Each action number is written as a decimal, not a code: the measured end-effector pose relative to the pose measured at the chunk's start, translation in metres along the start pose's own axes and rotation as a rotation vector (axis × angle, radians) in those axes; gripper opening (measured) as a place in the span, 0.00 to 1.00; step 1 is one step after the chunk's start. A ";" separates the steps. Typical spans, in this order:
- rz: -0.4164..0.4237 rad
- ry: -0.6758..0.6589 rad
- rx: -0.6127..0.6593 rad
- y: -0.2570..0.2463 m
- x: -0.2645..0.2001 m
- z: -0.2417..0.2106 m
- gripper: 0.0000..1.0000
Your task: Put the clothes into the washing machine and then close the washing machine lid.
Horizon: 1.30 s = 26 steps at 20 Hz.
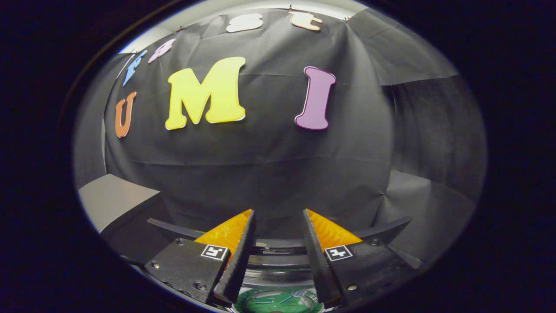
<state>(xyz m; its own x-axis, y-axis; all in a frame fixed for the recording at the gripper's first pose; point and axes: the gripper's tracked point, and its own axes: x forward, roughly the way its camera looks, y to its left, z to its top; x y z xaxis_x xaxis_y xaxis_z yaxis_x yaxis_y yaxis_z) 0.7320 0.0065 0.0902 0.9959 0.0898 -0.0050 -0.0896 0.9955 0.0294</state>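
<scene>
**Gripper poised above the washer's open mouth, fingers parted and empty**

The gripper (278, 226) has its two fingers set a moderate way apart, with nothing pressed between them; the gap shows only the machine below and the cloth wall beyond. It points more or less level at the booth's black cloth wall (269, 165), so the washing machine (278, 271) lies under and just ahead of the fingers rather than straight in front.

Between the finger bases, the round rim of the tub opening runs crosswise, and lower down a patch of green (278, 302) shows inside the drum; whether that is a garment or part of the drum I cannot tell. A dark curved band (386, 228) sweeps out to either side behind the fingertips, probably the raised lid or the top edge of the machine, though it is too partial to be sure.

My judgement: the coming move turns on this vertical relation, since the opening is below the gripper and the lid, if that band is it, stands just beyond the tips and spans left to right.

Off to the left, a pale flat surface (117, 195) sits beside the machine, well clear of the fingers. Nothing stands between the gripper and the opening.
</scene>
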 end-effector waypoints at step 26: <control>0.045 0.005 -0.045 0.001 -0.073 -0.052 0.73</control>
<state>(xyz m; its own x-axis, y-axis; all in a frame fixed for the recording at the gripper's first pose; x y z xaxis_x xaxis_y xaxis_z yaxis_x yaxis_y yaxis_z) 0.6584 0.0022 0.0387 0.9909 0.1343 -0.0101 -0.1345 0.9908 -0.0157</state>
